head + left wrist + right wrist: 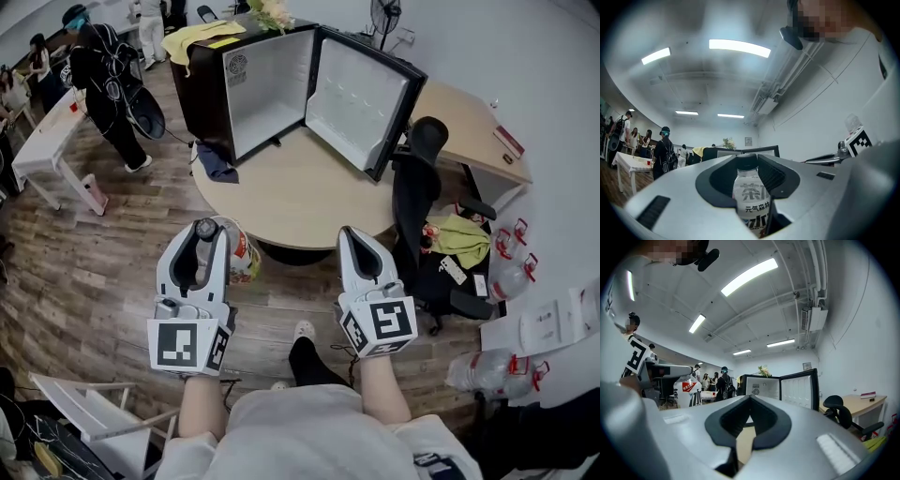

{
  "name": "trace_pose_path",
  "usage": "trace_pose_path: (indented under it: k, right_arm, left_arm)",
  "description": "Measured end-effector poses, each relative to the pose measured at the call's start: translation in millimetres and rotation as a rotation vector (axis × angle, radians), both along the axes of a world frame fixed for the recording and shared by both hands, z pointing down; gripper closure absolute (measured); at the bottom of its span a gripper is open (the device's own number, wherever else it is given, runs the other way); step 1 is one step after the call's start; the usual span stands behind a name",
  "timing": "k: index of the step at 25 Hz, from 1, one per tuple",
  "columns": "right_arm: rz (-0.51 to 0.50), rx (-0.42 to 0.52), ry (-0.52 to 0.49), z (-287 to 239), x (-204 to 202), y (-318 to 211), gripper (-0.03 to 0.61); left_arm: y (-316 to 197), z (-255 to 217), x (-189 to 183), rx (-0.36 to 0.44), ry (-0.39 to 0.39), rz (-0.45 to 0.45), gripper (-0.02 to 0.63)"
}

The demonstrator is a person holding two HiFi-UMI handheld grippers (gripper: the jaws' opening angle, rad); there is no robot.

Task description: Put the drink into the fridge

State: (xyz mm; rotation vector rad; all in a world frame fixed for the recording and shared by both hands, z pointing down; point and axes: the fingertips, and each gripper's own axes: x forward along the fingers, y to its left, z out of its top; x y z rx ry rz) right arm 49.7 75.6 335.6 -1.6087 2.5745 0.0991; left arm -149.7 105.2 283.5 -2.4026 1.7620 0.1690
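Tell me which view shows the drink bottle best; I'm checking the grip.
The left gripper view: the drink bottle sits between the left gripper's jaws, cap and label facing the camera. The head view shows it from above; the right gripper view, only its label, far left.

Head view steeply down from above; gripper views low along their jaws; open fridge [270, 89] common to all.

Ahead of you the round table [291, 202] shows bare top right up to the fridge [267, 89], whose cavity faces you open. Its door [361, 103] stands swung out on the right, with the black office chair [417, 187] crowding in just beside it. A dark cloth [217, 161] lies at the fridge's left corner
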Motion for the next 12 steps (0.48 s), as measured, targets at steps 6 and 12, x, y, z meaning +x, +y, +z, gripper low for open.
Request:
trace_pose_path:
  k: [6, 12]
  right_arm:
    - [-0.045, 0.023, 0.004, -17, -4, -66, 0.568]
    - [-0.079, 0.045, 0.007, -30, 3, -123, 0.568]
  left_arm:
    - [-58, -16, 2, 0.025, 0.005, -0.027, 0.472]
    - [-111, -27, 13, 0.045, 0.006, -0.054, 0.472]
